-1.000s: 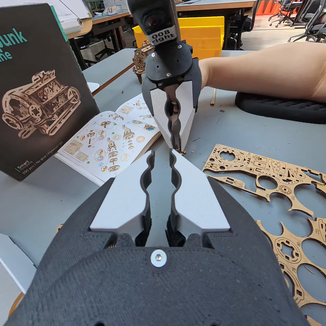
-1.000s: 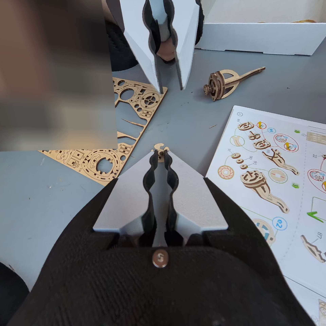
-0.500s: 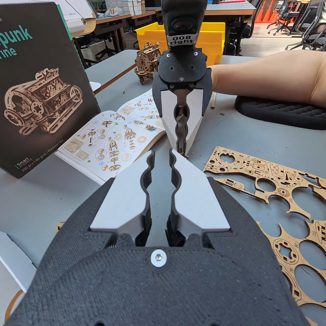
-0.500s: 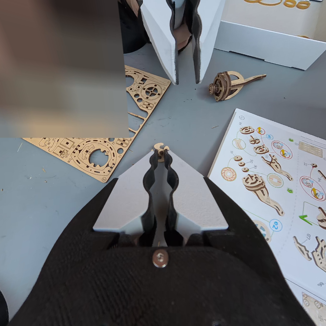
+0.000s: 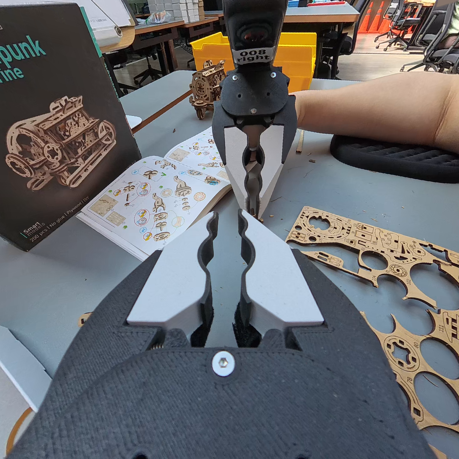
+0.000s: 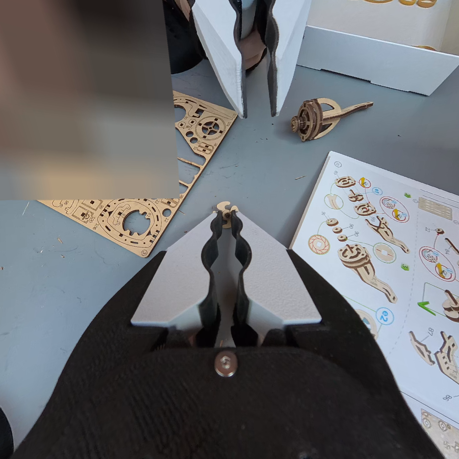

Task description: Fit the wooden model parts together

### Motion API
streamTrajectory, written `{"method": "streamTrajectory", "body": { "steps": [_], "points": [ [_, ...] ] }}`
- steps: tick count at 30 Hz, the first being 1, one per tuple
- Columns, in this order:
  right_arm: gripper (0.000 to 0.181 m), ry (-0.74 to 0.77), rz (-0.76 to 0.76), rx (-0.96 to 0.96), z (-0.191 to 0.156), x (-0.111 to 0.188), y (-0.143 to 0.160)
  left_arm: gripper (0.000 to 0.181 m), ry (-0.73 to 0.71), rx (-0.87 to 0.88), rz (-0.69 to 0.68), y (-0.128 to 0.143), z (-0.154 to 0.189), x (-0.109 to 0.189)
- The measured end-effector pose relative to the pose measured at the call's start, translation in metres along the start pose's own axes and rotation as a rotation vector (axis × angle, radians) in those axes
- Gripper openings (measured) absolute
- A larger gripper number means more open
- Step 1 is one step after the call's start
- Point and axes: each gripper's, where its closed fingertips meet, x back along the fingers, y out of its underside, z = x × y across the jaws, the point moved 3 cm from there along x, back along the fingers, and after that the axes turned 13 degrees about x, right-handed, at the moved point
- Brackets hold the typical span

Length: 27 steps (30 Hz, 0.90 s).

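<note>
My right gripper (image 6: pixel 225 214) is shut on a small pale wooden part (image 6: pixel 224 206) that sticks out past its tips, low over the grey table (image 6: pixel 74 285). In the left wrist view the right gripper (image 5: pixel 252 211) points down at me, just beyond my left gripper (image 5: pixel 227 214), which is open and empty. The left gripper also shows in the right wrist view (image 6: pixel 257 115), with its jaws apart. A built wooden sub-assembly with a long handle (image 6: pixel 313 119) lies on the table to the right of it.
A laser-cut plywood sheet (image 5: pixel 372 253) lies to the right in the left wrist view, and shows in the right wrist view (image 6: pixel 139 223). An open instruction booklet (image 5: pixel 159 198), the dark kit box (image 5: pixel 49 124), a finished model (image 5: pixel 206 89), a white tray (image 6: pixel 372 64), a forearm (image 5: pixel 372 109) on a black pad (image 5: pixel 397 159). Left tips to right tips: about 7 centimeters.
The right gripper, still shut on the small part, has drawn back a little and stands more upright. The left gripper stays open and has shifted slightly.
</note>
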Motion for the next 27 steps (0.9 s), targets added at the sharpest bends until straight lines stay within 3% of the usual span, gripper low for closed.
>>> {"method": "streamTrajectory", "body": {
  "steps": [16, 27],
  "points": [
    [0.006, 0.000, -0.074, 0.065, -0.0011, -0.0003, -0.0020, 0.014, 0.001, 0.000, -0.002, 0.0001, 0.0001, -0.0001],
    [0.005, 0.000, -0.280, 0.140, -0.0006, -0.0019, -0.0071, 0.014, -0.002, -0.013, -0.016, 0.0019, 0.0009, -0.0015]
  ]
}}
